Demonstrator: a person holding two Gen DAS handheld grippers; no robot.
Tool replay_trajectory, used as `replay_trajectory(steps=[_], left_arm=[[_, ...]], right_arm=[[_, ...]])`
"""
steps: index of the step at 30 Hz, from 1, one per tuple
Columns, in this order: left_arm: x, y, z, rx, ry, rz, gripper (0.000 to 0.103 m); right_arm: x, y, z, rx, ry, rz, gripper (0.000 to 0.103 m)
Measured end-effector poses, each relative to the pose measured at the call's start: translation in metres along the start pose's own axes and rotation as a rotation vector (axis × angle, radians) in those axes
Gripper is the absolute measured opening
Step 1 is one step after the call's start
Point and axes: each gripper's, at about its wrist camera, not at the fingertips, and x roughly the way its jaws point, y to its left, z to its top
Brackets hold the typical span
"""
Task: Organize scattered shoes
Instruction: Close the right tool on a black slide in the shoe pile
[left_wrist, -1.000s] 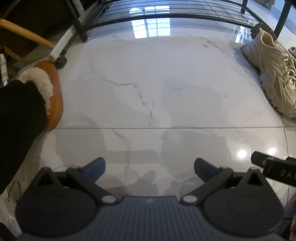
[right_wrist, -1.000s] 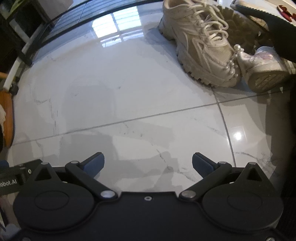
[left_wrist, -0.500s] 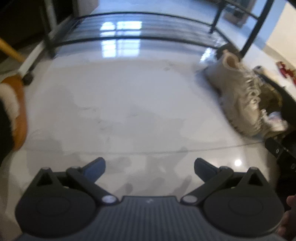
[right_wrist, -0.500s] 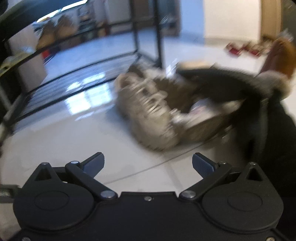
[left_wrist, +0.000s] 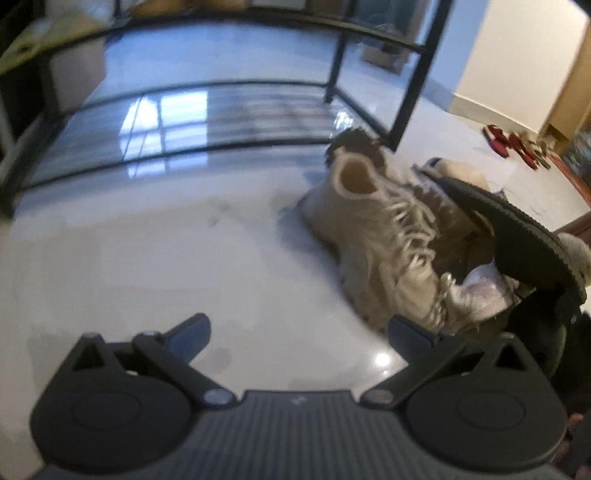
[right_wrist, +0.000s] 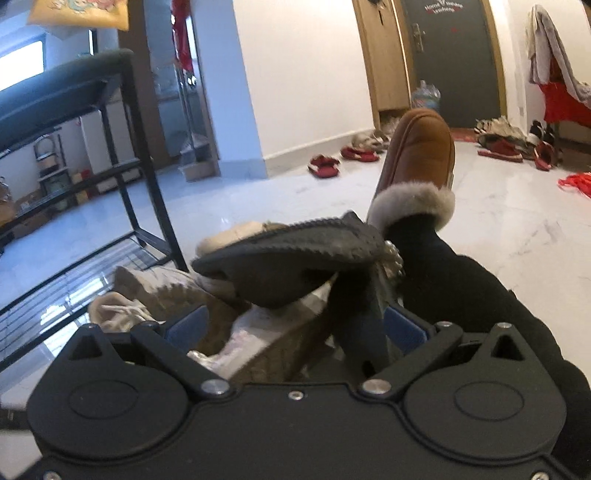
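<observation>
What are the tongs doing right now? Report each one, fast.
Left tongs: open, holding nothing, above bare floor beside the beige sneaker.
Right tongs: open, not gripping anything, fingers either side of the shoe pile.

Bare floor (left_wrist: 166, 258) lies open ahead-left — the shoe pile (left_wrist: 399, 243) (rack post (left_wrist: 417, 74) behind) blocks the right.

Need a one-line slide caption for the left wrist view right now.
Open left gripper over the tiled floor, facing a beige sneaker beside the black shoe rack.
</observation>
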Motion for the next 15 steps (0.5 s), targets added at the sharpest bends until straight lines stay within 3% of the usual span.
replay_trajectory(steps=[6,10,15], left_arm=[[0.017,-0.024,0.021,0.041,-0.063,-0.005,0.102],[0.018,-0.024,0.023,0.011,-0.08,-0.019,0.102],[0.028,-0.028,0.022,-0.003,-0.053,0.012,0.102]], right_arm=[[-0.002,-0.002,0.0,0.003,-0.059,0.013,0.103],[-0.005,-0.003,-0.001,0.006,-0.071,0.013,0.103],[-0.008,-0.004,-0.002,0.01,-0.085,0.014,0.103]])
